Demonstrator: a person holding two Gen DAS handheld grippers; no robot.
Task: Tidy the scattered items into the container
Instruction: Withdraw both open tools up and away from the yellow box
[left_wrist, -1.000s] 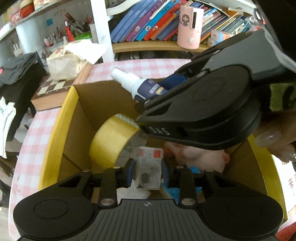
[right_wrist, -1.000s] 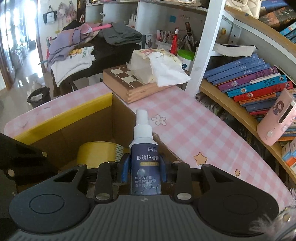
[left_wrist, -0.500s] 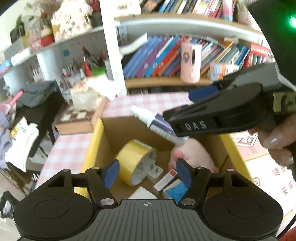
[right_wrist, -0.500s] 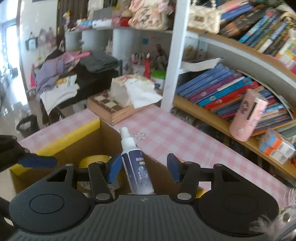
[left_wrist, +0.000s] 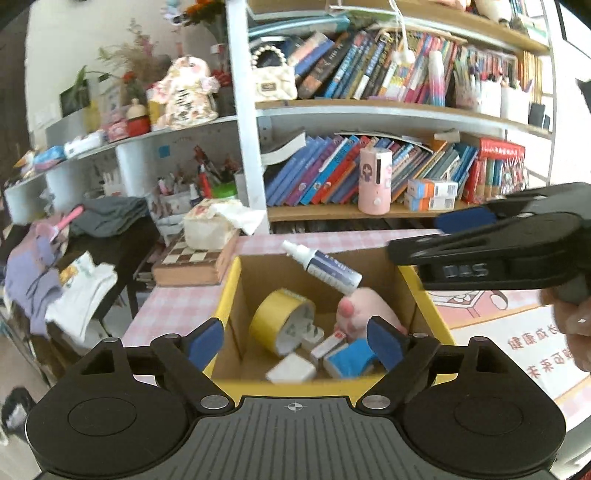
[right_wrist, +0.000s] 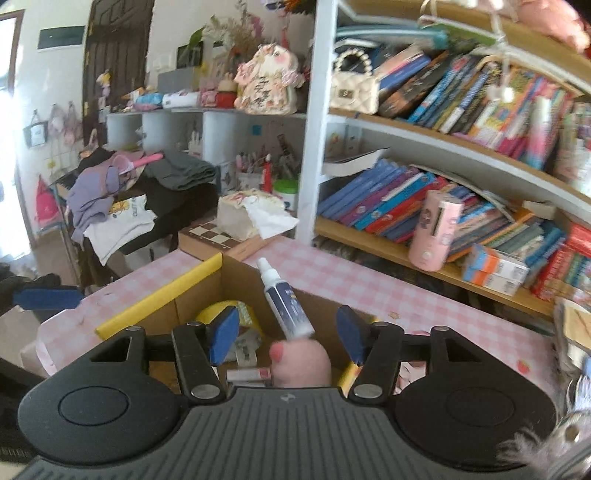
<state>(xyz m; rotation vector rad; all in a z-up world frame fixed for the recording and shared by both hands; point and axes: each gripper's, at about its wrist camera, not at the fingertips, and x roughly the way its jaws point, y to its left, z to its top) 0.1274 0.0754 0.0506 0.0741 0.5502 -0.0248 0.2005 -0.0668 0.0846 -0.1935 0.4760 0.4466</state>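
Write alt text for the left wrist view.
An open cardboard box on a pink checked table holds yellow tape, a pink plush toy and a leaning spray bottle. Both grippers, left and right, are open and empty.

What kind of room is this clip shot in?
Probably a lived-in home study or bedroom: crowded bookshelves, clothes heaped on a dark side table, and a pink checked tablecloth under the cardboard box.
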